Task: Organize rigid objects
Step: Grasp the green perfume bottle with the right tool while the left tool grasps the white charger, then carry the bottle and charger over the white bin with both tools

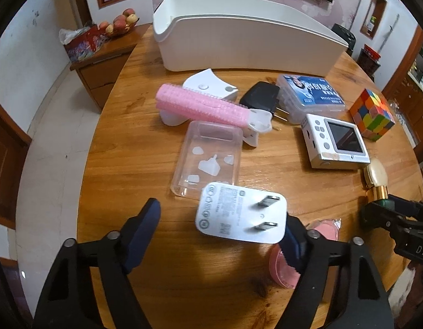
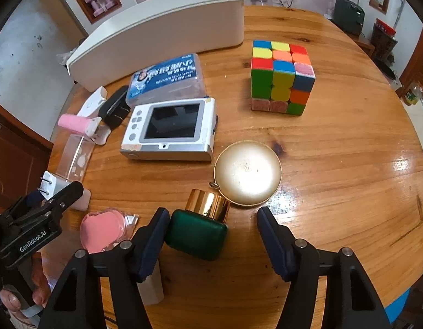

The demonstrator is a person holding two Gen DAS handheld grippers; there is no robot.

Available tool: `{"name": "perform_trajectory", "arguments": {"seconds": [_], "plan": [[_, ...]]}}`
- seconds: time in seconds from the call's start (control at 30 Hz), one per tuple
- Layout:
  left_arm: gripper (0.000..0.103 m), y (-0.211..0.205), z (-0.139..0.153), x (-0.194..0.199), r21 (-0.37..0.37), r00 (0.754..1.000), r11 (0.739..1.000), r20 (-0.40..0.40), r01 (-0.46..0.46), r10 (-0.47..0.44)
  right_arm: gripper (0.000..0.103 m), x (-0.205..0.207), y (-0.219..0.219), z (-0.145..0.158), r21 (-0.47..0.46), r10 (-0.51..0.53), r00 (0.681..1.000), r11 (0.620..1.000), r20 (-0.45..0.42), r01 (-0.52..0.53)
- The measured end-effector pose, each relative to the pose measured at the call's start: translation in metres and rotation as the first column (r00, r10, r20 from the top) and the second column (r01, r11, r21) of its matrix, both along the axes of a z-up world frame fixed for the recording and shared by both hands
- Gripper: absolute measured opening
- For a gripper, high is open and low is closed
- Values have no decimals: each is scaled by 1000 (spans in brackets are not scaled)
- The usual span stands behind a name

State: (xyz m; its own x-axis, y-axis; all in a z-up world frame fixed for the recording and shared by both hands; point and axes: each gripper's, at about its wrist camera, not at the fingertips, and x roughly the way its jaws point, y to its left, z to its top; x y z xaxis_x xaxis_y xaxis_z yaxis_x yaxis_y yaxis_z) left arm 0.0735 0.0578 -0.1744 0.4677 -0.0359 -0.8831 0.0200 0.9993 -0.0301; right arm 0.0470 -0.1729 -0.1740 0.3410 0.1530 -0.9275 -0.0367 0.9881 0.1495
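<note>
A white plug adapter (image 1: 240, 215) lies prongs-up between my left gripper's (image 1: 222, 230) wide-open fingers, touching the right finger (image 1: 292, 242); it also shows in the right wrist view (image 2: 51, 185). My right gripper (image 2: 212, 229) is open around a green bottle with a gold cap (image 2: 199, 226), which leans on the left finger (image 2: 153, 240). A round gold compact (image 2: 247, 173) lies just beyond it. A white storage bin (image 1: 247, 41) stands at the table's far side.
On the round wooden table (image 2: 334, 164) lie a pink hair roller (image 1: 200, 105), clear phone case (image 1: 208, 159), black adapter (image 1: 262, 96), blue-labelled box (image 2: 167, 78), white camera (image 2: 170, 130), colour cube (image 2: 281, 78) and pink compact (image 2: 103, 230).
</note>
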Motion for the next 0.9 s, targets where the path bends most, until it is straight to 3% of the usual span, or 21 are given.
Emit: {"name": "perform_trajectory", "arguments": {"seconds": [0.2,0.27,0.4,0.57,0.9], "plan": [[52,-5,-3,-1,-22,999,999,1,36,-36,50,0,8,-7,-32,9,1000,999,-17,-9],[52,-8,-2,-2,13,999,999,15,33,-33,41,0,12,-8,-27,22,1000,999,-12,-22],[52,-14,0,-9,55,999,998,28,22,-23,41,-1,12,-9,-19,16,1000,1000,-11,-17],[51,-5,9,-17,30,1000,1000,31,-4,3,41,-3,2,0,53,-3,999,999,32,1],[51,-3,74,-9,-2,997,999,72,41,-41,41,2,9,50,37,55,982,997,181,-63]]}}
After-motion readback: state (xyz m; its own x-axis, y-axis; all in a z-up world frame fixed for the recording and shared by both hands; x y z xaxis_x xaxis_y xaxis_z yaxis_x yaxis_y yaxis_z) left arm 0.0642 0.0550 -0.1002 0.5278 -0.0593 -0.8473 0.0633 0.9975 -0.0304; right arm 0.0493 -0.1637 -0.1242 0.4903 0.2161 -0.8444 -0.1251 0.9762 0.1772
